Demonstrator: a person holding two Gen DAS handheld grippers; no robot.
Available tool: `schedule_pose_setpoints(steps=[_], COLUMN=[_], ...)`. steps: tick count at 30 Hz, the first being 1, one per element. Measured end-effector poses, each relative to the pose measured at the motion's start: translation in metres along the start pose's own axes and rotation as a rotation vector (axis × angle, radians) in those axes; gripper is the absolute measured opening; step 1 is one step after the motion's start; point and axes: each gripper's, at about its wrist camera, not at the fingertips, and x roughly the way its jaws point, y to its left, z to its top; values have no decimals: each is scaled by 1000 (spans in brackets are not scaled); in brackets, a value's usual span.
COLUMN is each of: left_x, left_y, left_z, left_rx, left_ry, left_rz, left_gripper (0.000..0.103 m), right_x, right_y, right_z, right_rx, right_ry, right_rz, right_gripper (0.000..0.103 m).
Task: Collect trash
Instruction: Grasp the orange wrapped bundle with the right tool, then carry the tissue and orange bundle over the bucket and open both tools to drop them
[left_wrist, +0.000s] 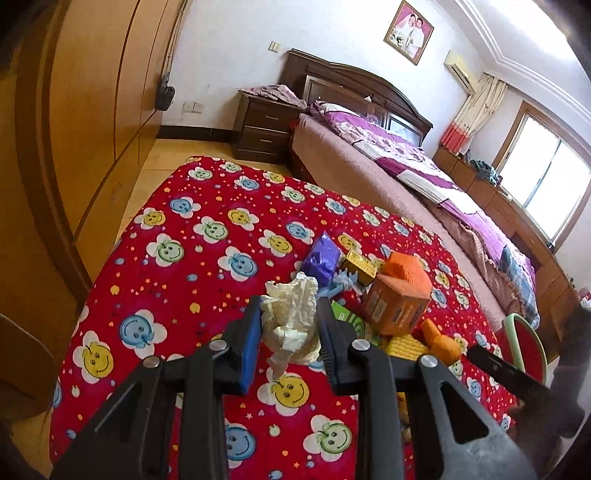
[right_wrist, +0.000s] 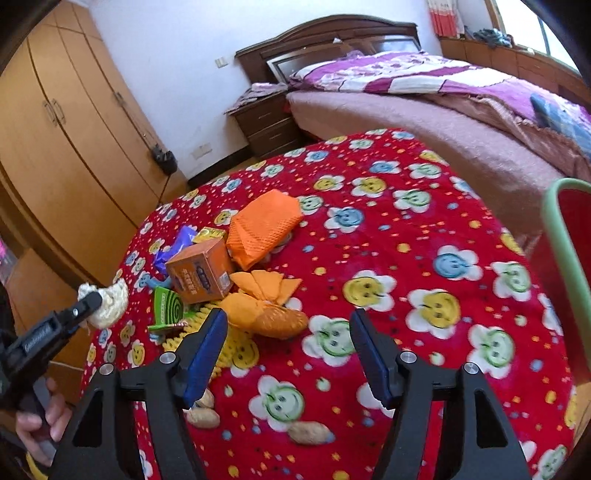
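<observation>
My left tool (left_wrist: 286, 317) grips a crumpled tissue (left_wrist: 291, 314) above the counter (left_wrist: 177, 236), whose left half lies bare. My right tool (right_wrist: 288, 332) gapes empty beside the trash pile (right_wrist: 236, 266), the counter's right side clear.

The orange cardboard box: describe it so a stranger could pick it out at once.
Find the table covered by the red smiley-flower cloth beside the bed. In the litter pile on it, the orange cardboard box sits in the middle, between the green spiral-printed packet and the orange mesh bag. It alone is a rigid printed cube.
</observation>
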Motion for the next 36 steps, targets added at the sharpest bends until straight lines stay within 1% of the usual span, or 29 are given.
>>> schedule_pose_setpoints(steps=[3, 6, 8, 11, 12, 14, 18, 21, 25, 28, 34, 36], left_x=[1, 1, 2, 3, 3, 5, 6, 6, 1, -2, -8, -10], left_y=[-2, -3, -4, -6, -6, -7, -13, -18, -28, -34, -47, -53], left_z=[-3, -5, -6, -8, -8, -9, -12, -14, -15, -16, -16, -16], left_rx=[11, 12, 13, 18, 18, 17, 18, 26, 44, 53, 65, 76], left_ry=[1, 4, 7, 13, 15, 19, 27, 33, 30, 25, 30, 31], left_rz=[2, -7, -11, -16, -18, -21, -34, -45, -62, -74, -117, -128], left_gripper=[29, 29, 29, 29, 29, 29, 29, 29, 29, 29, 29, 29], right_x=[12, 22, 29, 32, 31, 31, 27, 24, 13, -3, -43, -53], right_y=[4, 6, 5, 2, 2, 0, -5, -7, -11, -12, -17, -21], right_z=[1, 1, 0, -1, -2, -4, -8, -9, -11, -13, -16, -16], right_rx=[4, 7, 28, 49, 49, 61, 75, 91, 112, 110, 88, 90], right_ry=[20, 47, 67, 60, 54, 56, 39, 29, 7, -34, -127, -144], right_rz=[5, -19, -6, 4, -2, 23, 44, 58, 73, 74, 32, 11], right_gripper=[70, 70, 70, 69, 62, 50, 42, 38, 36, 36, 36, 36])
